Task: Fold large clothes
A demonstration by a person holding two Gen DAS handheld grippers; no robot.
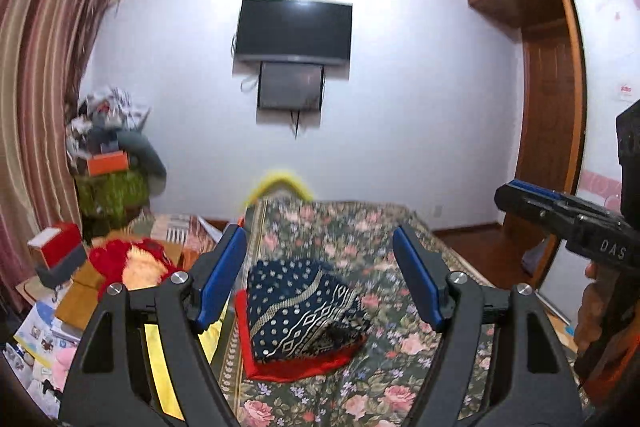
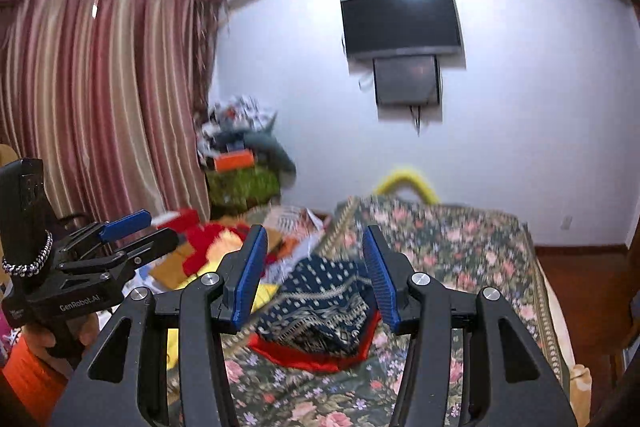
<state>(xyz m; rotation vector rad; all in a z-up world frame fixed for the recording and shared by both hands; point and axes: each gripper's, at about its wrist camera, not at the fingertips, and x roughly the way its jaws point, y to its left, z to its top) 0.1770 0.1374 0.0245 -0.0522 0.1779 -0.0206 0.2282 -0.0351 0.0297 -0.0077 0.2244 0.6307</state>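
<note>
A folded dark blue cloth with white dots and patterns [image 1: 302, 311] lies on the bed [image 1: 400, 367], which has a flowery cover. A red cloth [image 1: 300, 367] peeks out from under it on the near side, and the two are touching. The bundle sits near the middle of the bed, toward the left edge. The left gripper [image 1: 320, 279] hangs in the air above and in front of the bundle. Its jaws are wide apart and nothing is between them. The right gripper [image 2: 316, 275] is also up in the air, just beside the left one. Its jaws are apart too, but not as wide, and they hold nothing. The cloth looks soft, light and floppy. It will likely bend and sag when lifted, and a loose layer could slip open. The folded pile looks neat and done, so the fold seems finished or close to it. If it must be moved, a good place to pinch would be at two corners or along a thick folded edge, so that all layers come up together. A messy heap of things [image 1: 116, 267] lies left of the bed.
</note>
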